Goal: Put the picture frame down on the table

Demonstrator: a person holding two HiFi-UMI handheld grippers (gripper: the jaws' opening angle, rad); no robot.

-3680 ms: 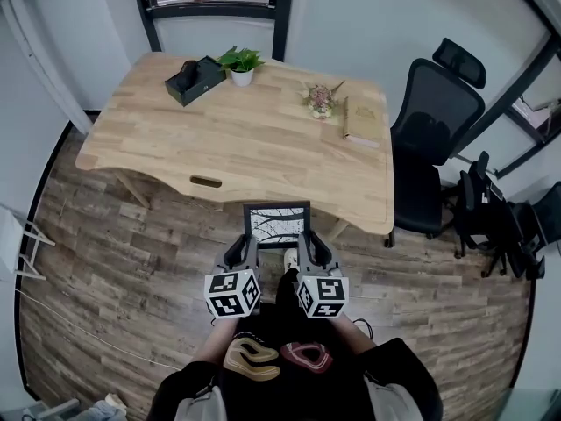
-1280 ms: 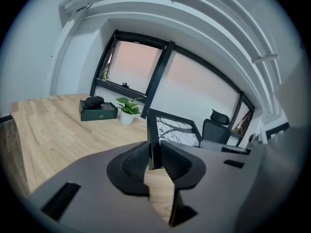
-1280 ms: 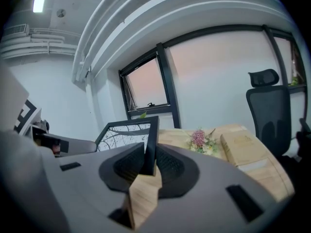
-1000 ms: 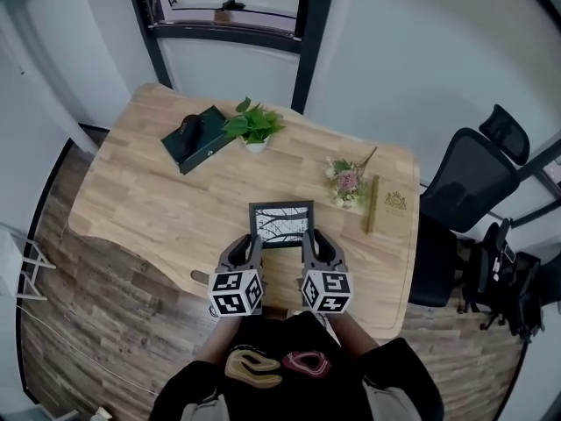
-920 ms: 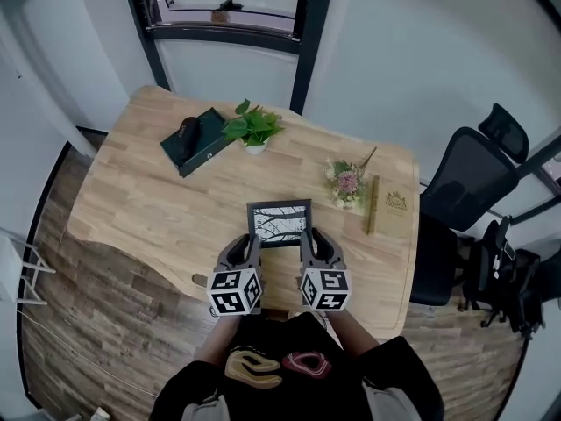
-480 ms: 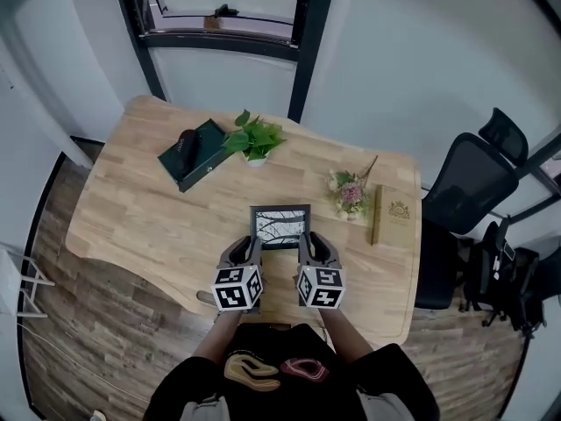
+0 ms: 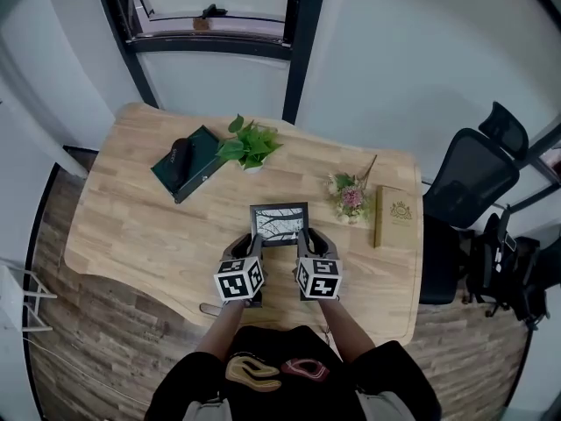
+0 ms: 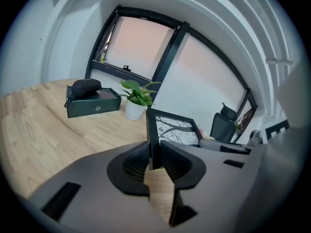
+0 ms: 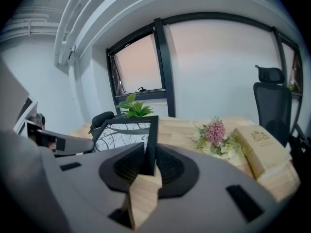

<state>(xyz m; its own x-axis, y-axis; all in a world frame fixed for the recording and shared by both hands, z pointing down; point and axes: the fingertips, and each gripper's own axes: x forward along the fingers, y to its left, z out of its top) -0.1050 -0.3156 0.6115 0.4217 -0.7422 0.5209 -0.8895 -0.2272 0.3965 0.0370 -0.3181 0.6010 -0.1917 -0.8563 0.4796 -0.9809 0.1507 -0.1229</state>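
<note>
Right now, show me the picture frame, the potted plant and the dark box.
picture frame (image 7: 279, 222), head view, on the printed picture inside the black border.
potted plant (image 7: 250, 144), head view, on its green leaves.
dark box (image 7: 196, 169), head view, on its flat lid.

The head view looks steeply down from high above the light wooden table (image 7: 131, 226), taking in most of its top. Both gripper views ride low and close behind their jaws, facing the table's far edge; they share the black picture frame (image 8: 172, 130) and the green potted plant (image 8: 136, 98).
</note>
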